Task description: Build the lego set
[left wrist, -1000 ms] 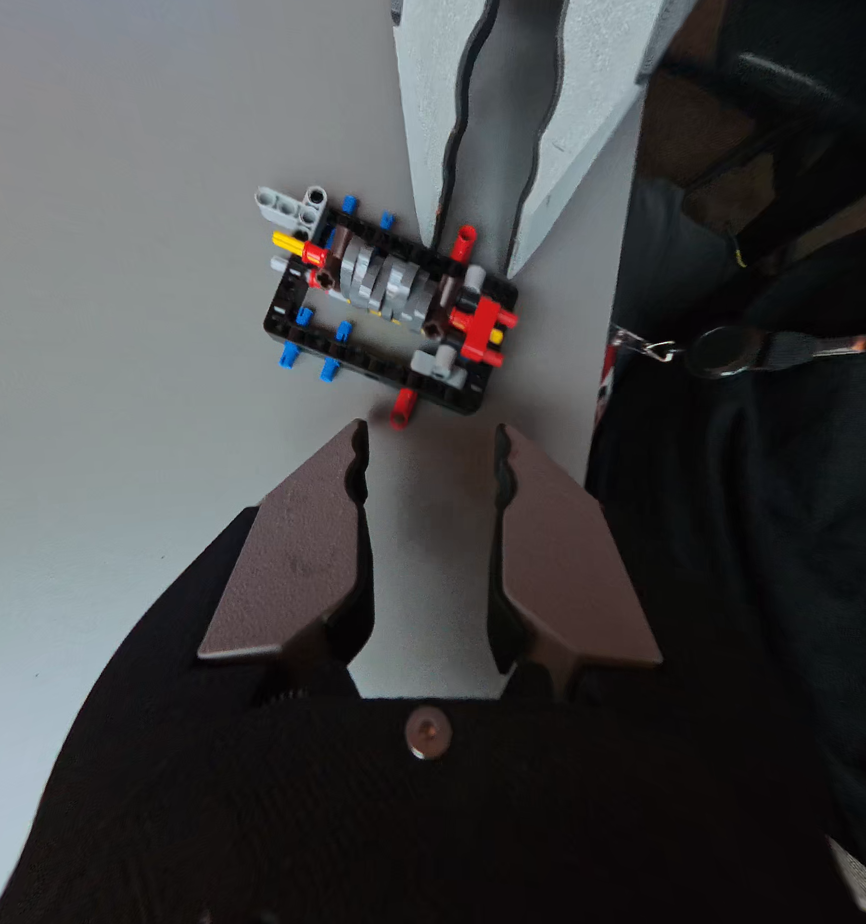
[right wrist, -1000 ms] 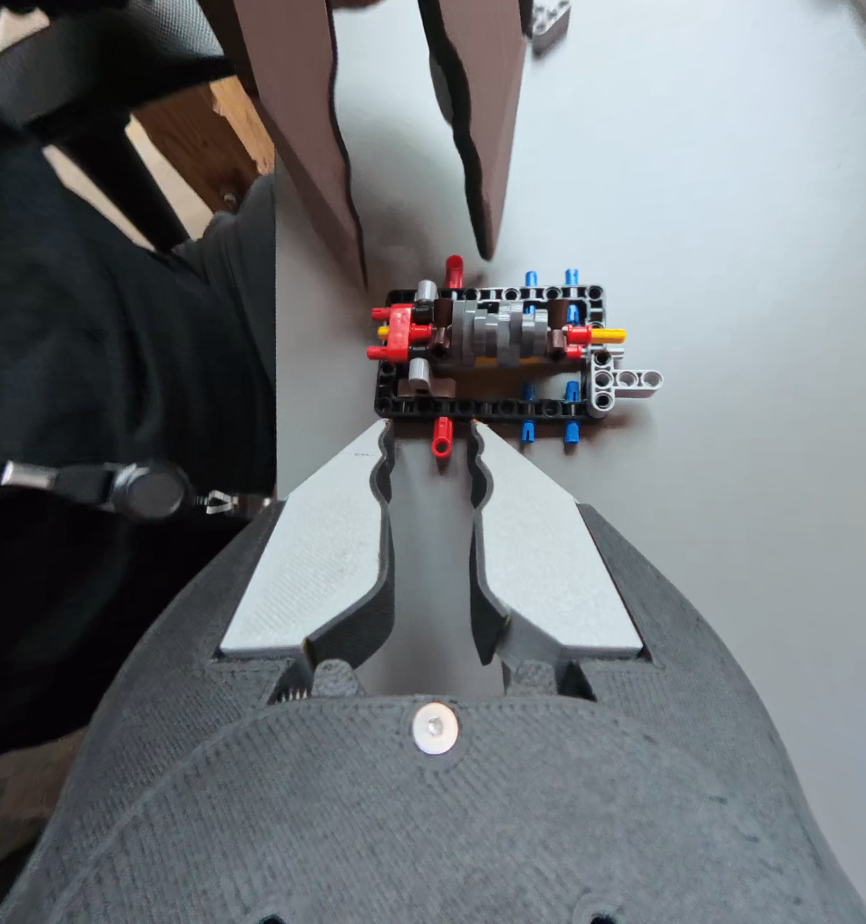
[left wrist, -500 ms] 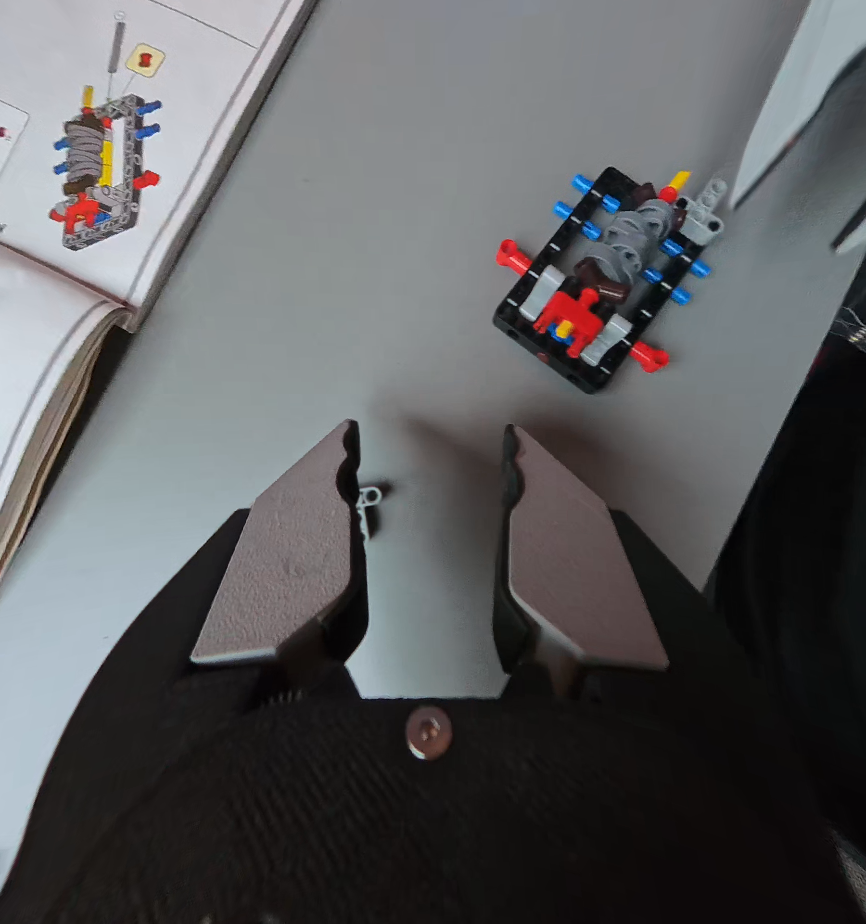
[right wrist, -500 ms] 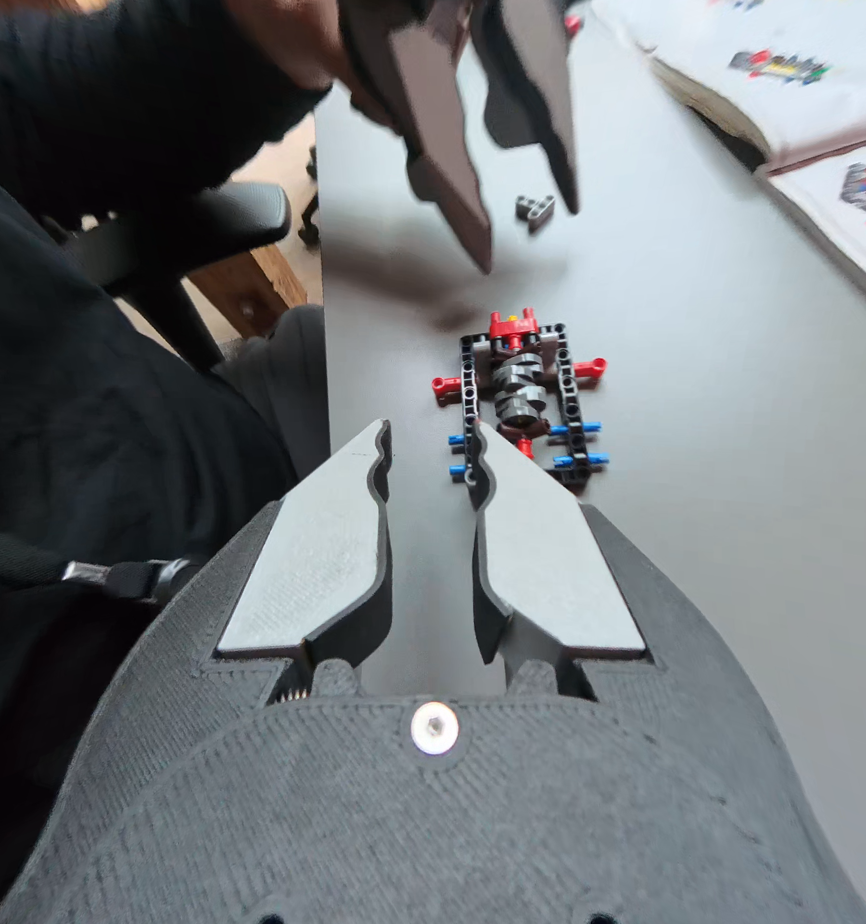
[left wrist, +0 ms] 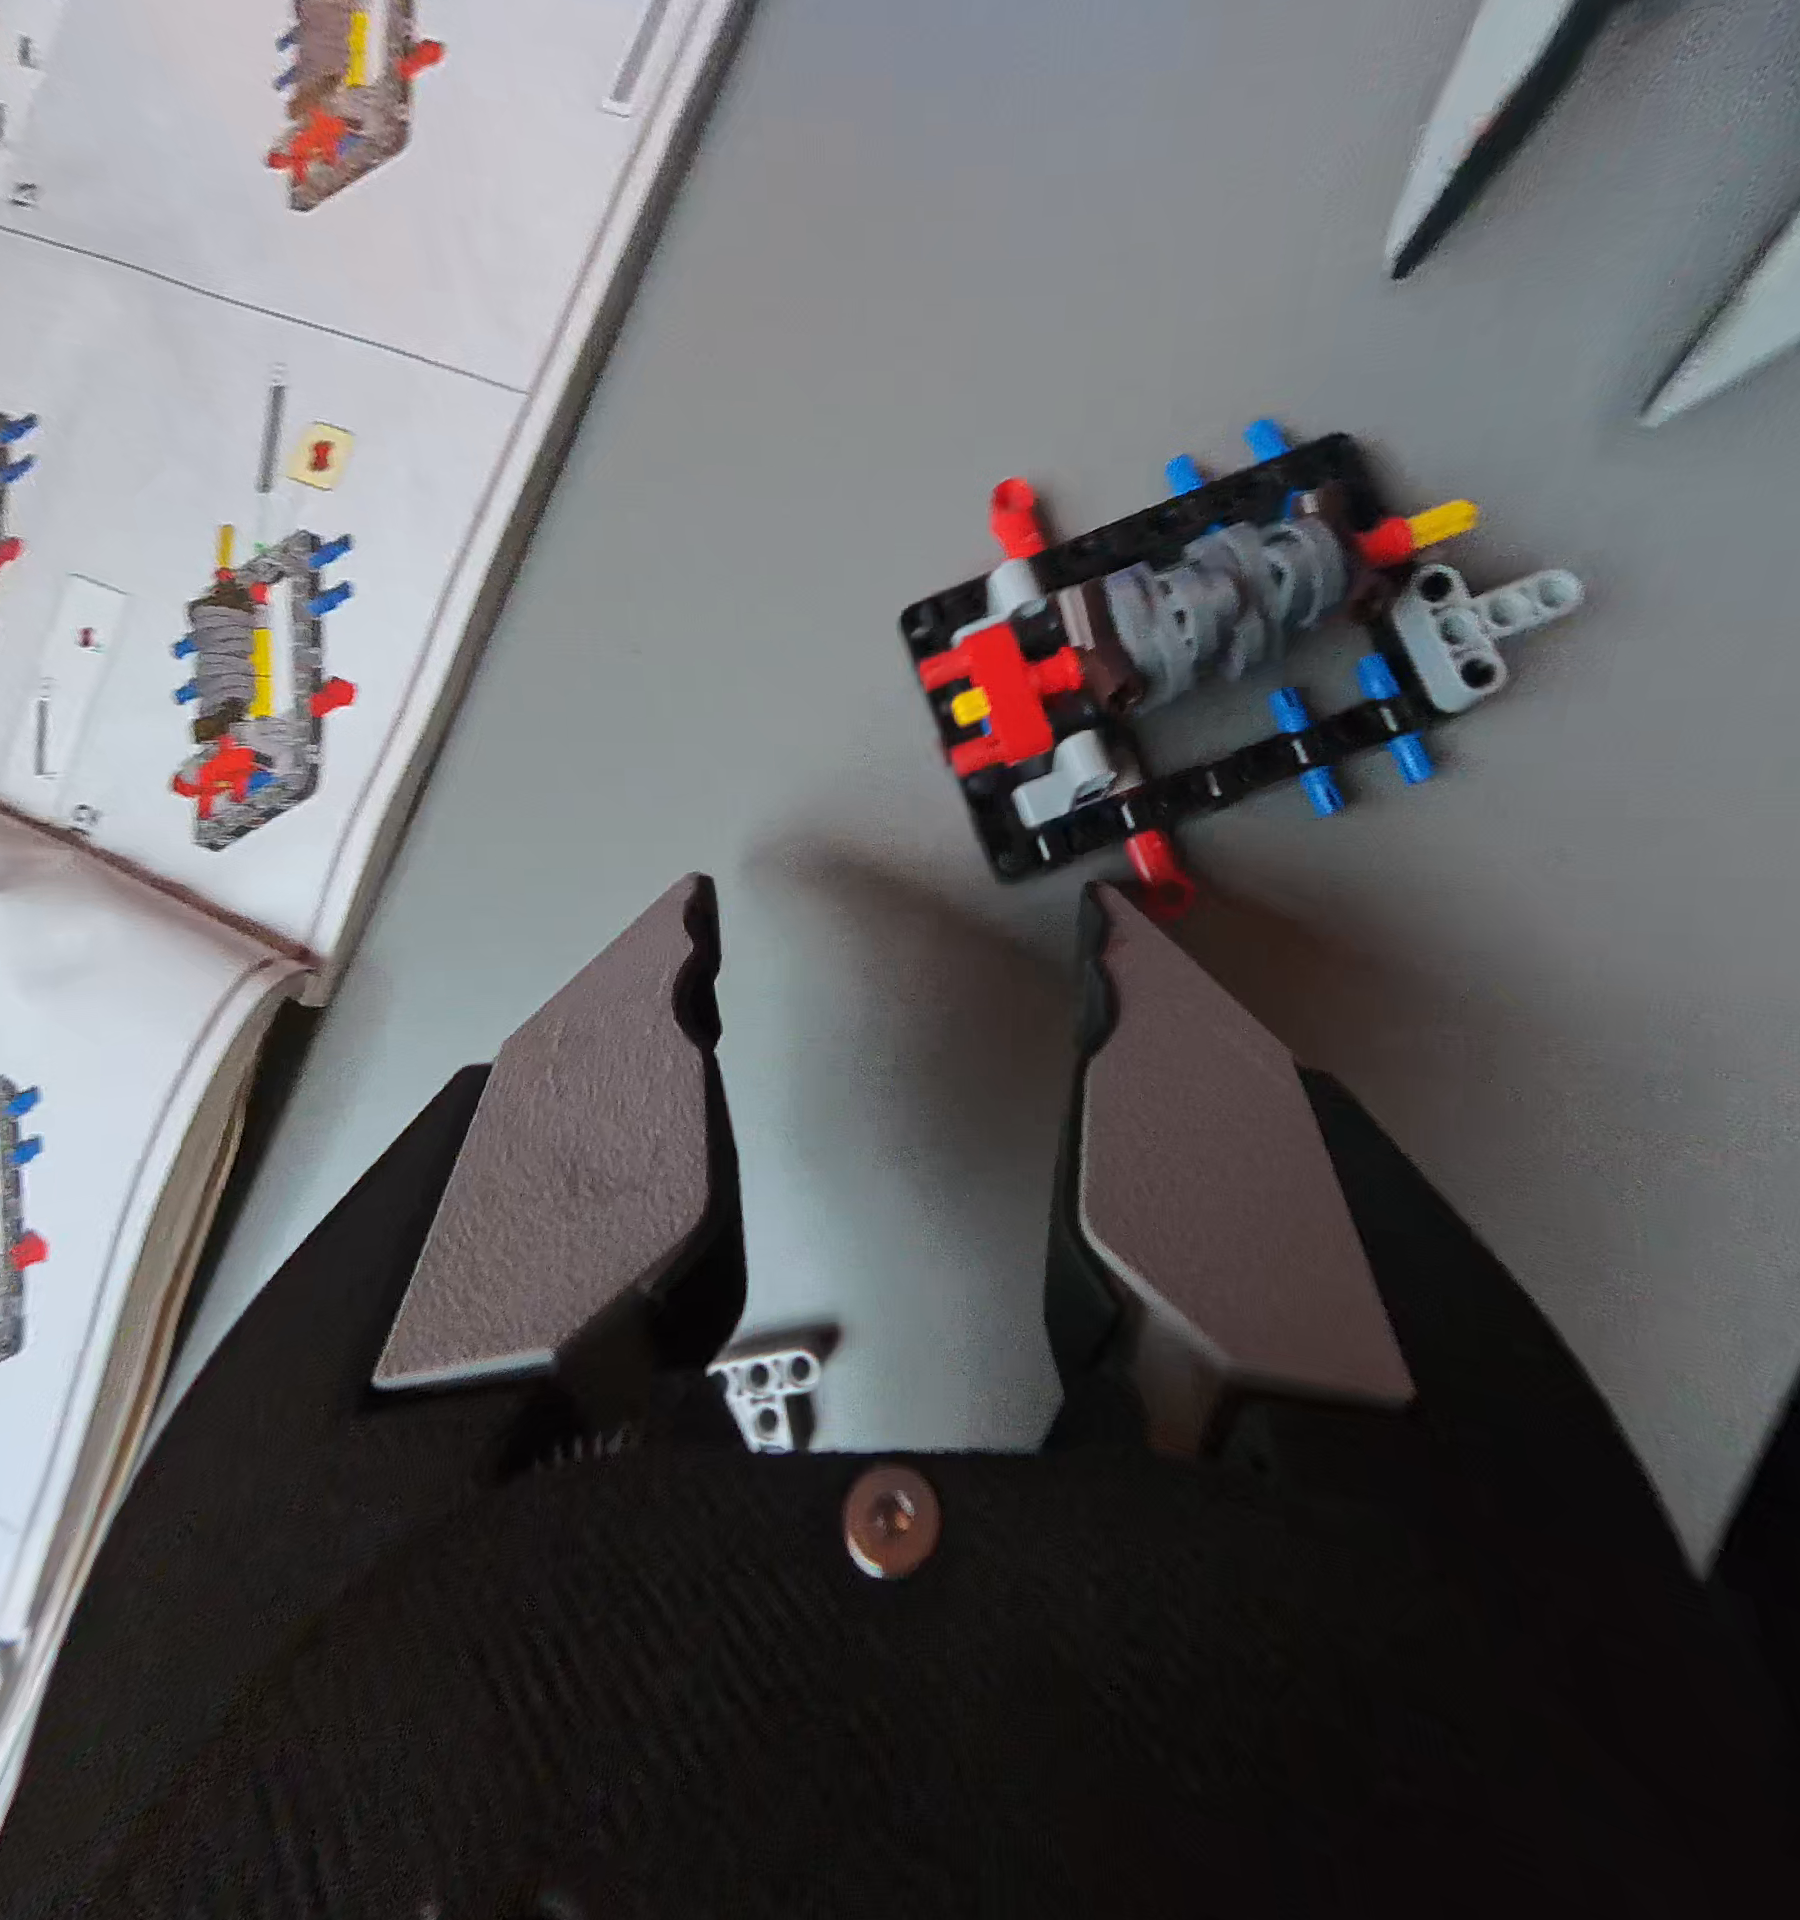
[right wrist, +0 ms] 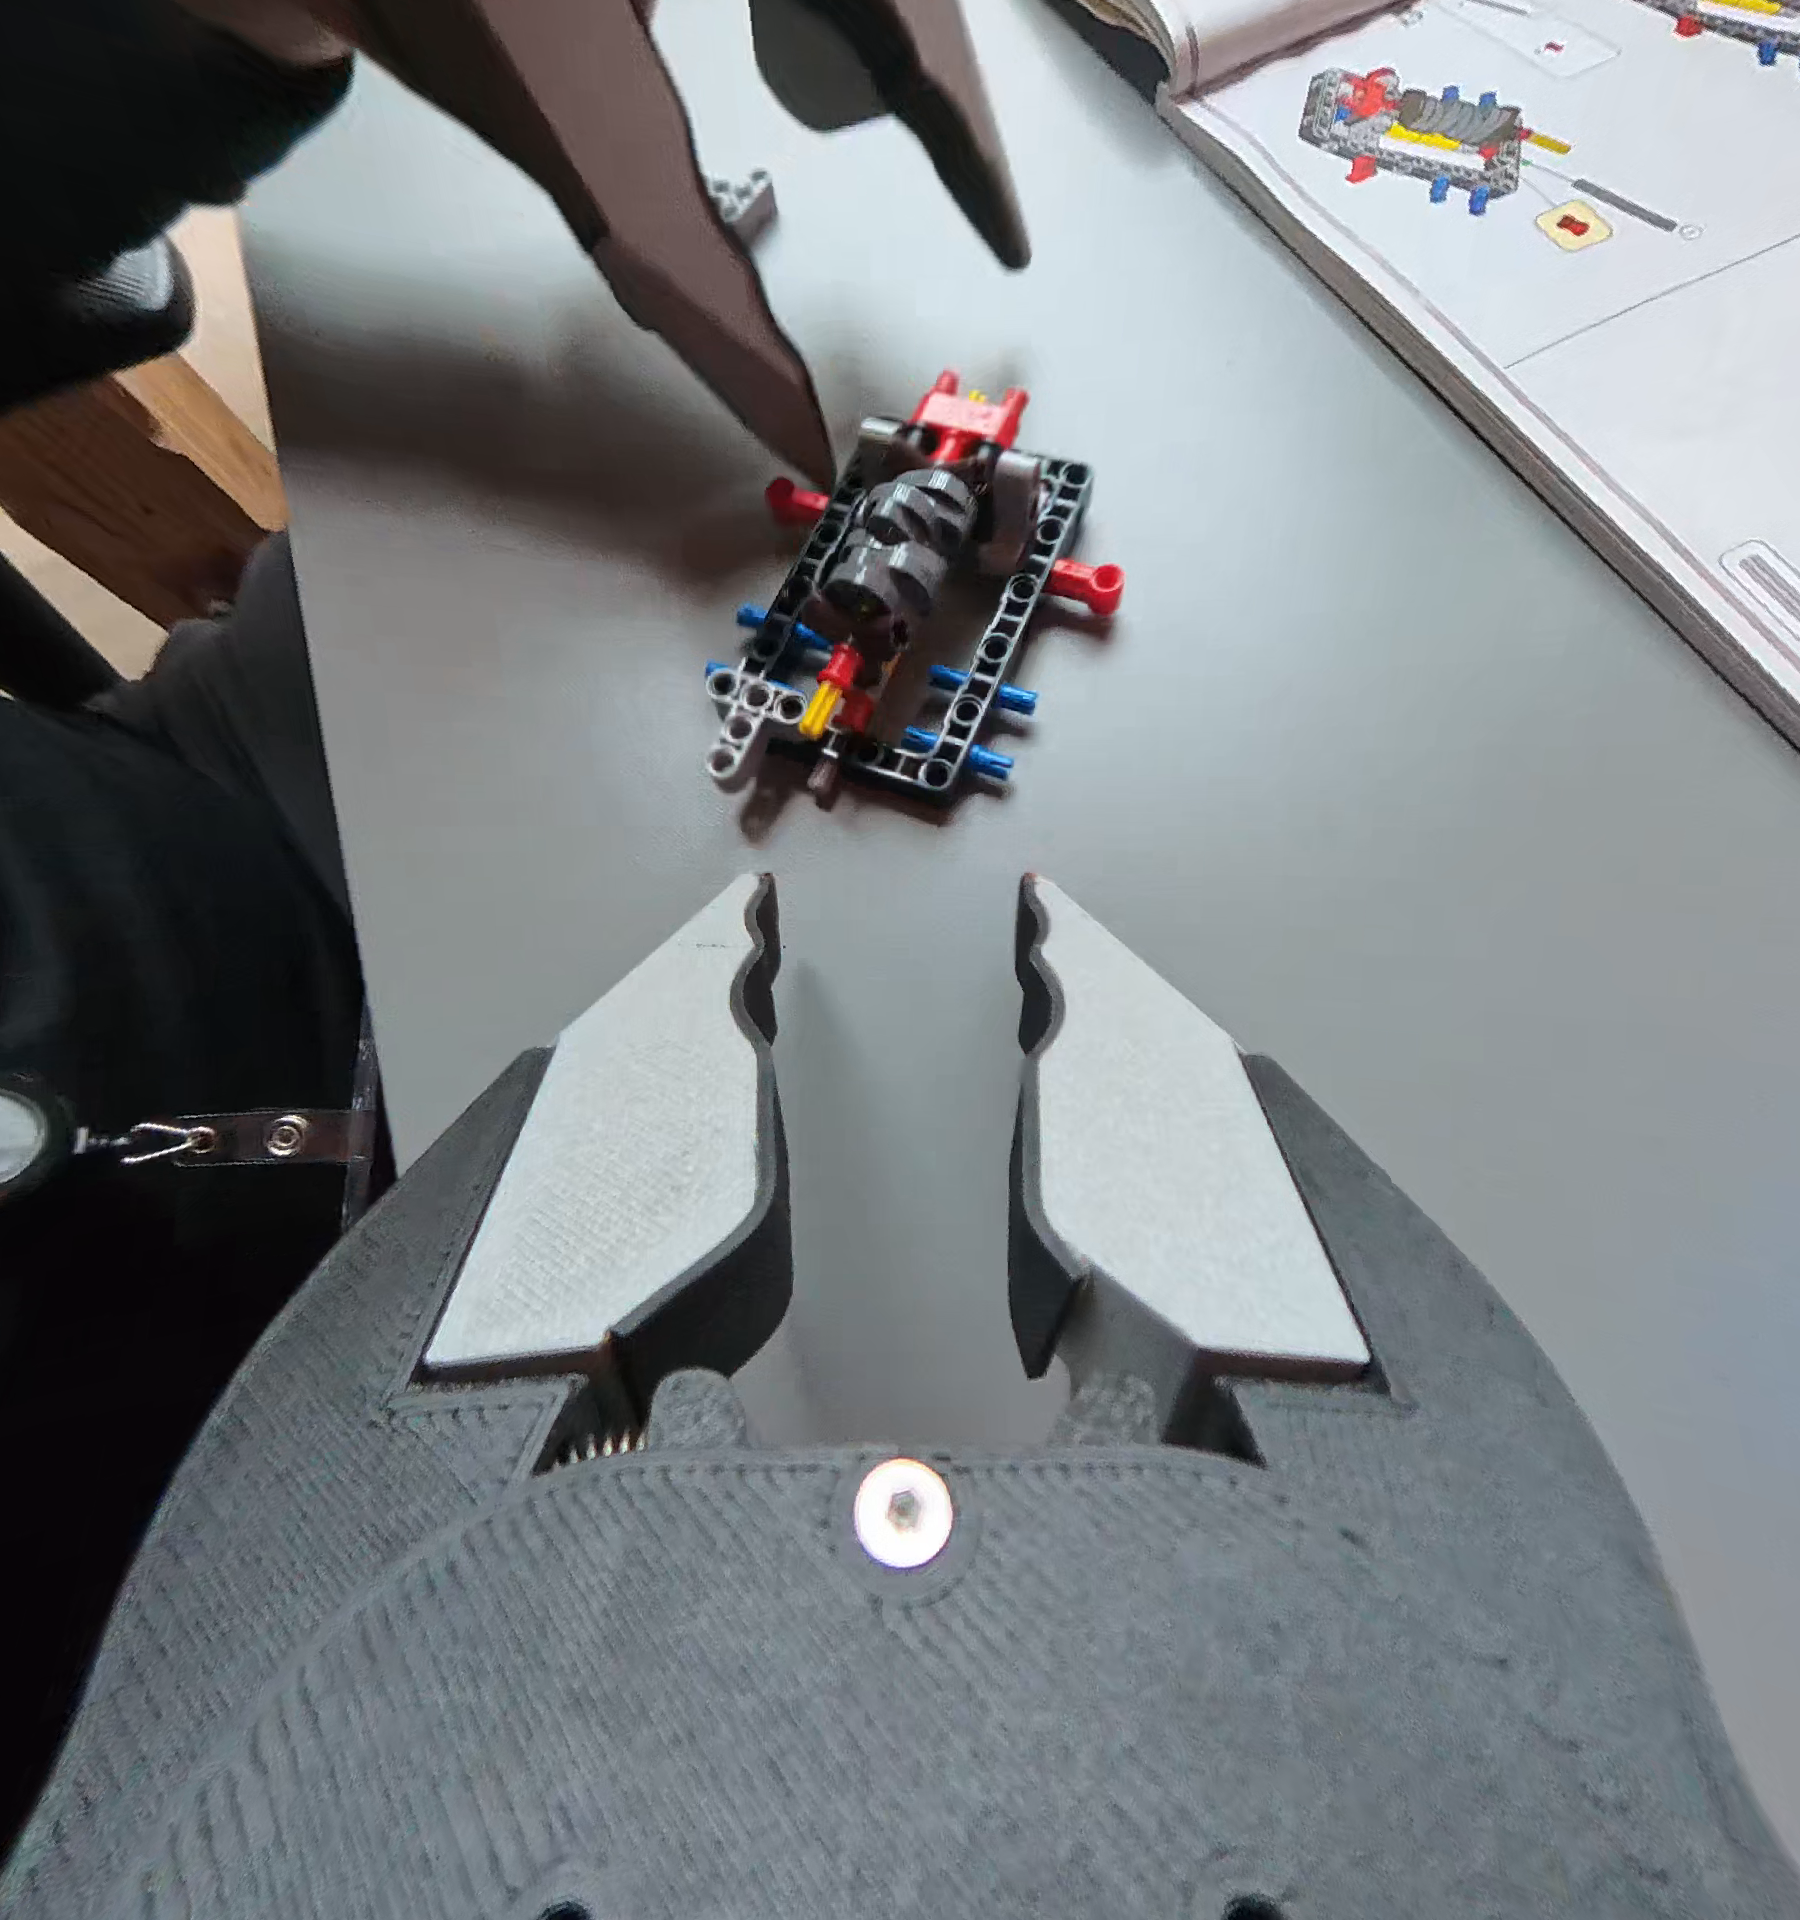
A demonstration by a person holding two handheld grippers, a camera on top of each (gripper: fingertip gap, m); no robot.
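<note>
We are holding both the left tongs (left wrist: 896,904) and right tongs (right wrist: 896,883) spread and empty around the frame assembly (right wrist: 911,592), resting it flat on the counter (right wrist: 1395,935) for access beside the open instruction booklet (left wrist: 200,416).

left claw (left wrist: 901,904): brown fingers, black body | right claw (right wrist: 896,904): grey fingers, dark-grey body

Grey table (right wrist: 1395,935), wooden floor (right wrist: 210,416)
</note>
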